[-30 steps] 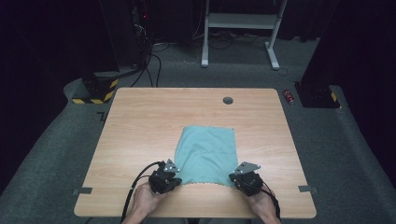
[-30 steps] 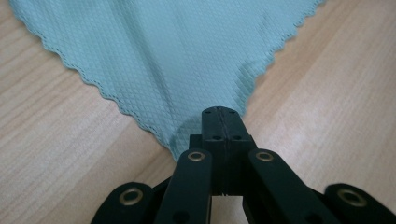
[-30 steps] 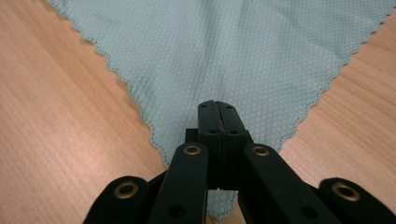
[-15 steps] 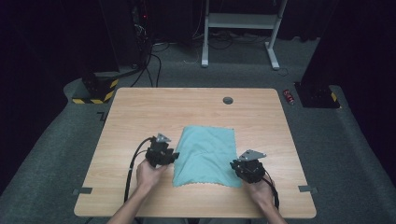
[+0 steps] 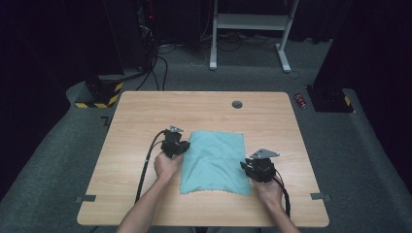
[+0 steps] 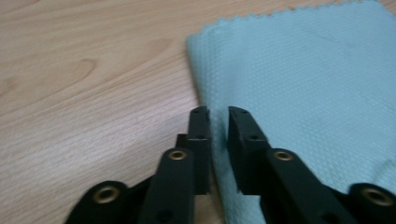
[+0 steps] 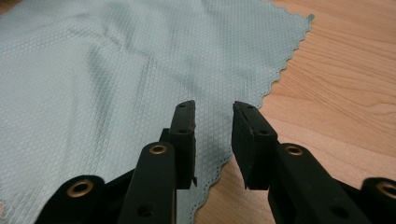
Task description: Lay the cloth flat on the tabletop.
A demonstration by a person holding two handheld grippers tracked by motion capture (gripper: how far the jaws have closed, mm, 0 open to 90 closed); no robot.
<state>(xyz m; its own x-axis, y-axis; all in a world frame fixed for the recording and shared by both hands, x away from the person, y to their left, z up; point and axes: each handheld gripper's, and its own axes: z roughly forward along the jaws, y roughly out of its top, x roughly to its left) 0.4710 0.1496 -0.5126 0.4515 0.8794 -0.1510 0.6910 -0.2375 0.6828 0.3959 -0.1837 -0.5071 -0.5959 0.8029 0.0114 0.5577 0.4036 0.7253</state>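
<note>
The cloth (image 5: 214, 162) lies flat on the tabletop (image 5: 131, 116), between the two tongs. The left tongs (image 5: 180, 147) sit at its left edge, near the far left corner; in the left gripper view that edge runs up between the jaws, which stand a narrow gap apart and have just been closing, their pads not pressing on the cloth (image 6: 299, 79). The right tongs (image 5: 247, 167) sit at the right edge, nearer the person; in the right gripper view the scalloped edge of the cloth (image 7: 116, 70) passes between the jaws, which stand a moderate gap apart and have just been opening. The cloth's long axis runs from the person toward the far side.
</note>
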